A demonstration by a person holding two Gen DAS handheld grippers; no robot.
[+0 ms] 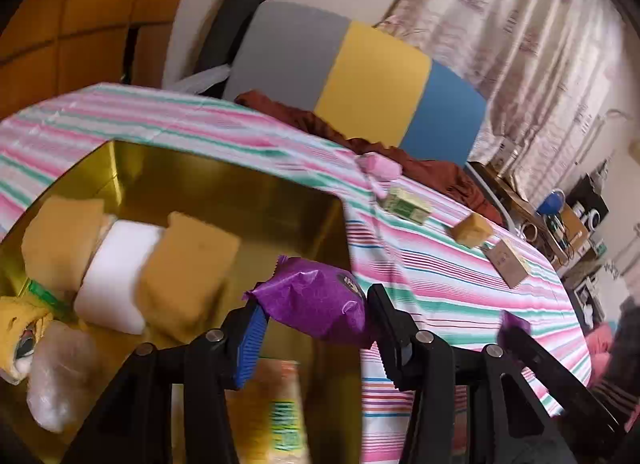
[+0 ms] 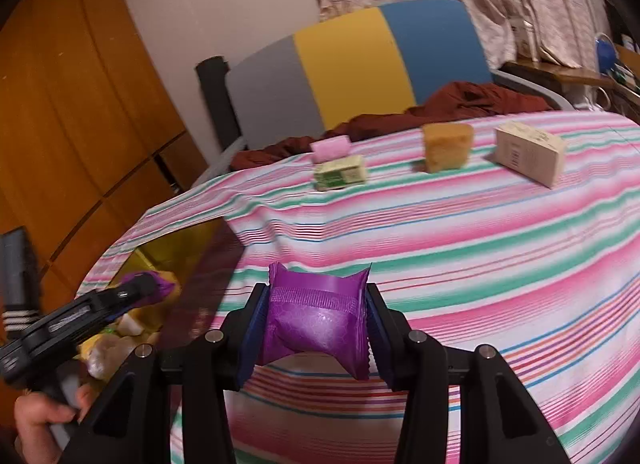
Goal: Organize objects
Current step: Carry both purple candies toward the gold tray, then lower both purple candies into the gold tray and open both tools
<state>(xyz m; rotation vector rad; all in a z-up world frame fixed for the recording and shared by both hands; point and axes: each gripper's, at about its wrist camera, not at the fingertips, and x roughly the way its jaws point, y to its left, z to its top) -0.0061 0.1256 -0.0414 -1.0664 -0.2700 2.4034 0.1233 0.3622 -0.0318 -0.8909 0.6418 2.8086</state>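
Observation:
My left gripper (image 1: 316,301) is shut on a purple packet (image 1: 312,288) and hangs over the right rim of a gold box (image 1: 224,174). The box holds two tan sponges (image 1: 188,272), a white foam block (image 1: 120,264) and wrapped items. My right gripper (image 2: 316,293) is shut on a second purple packet (image 2: 316,324) above the striped tablecloth (image 2: 480,256). In the right wrist view the left gripper (image 2: 138,290) shows at lower left, over the box. Further back on the cloth lie a pink block (image 2: 331,146), a green-white carton (image 2: 340,176), a tan sponge (image 2: 446,146) and a beige carton (image 2: 528,152).
A grey, yellow and blue padded panel (image 2: 360,64) stands behind the table, with a maroon cloth (image 2: 472,100) heaped at its foot. A wooden wardrobe (image 2: 80,104) fills the left side. A hand (image 2: 44,420) holds the left gripper's handle. Cluttered shelves stand at the far right (image 1: 572,224).

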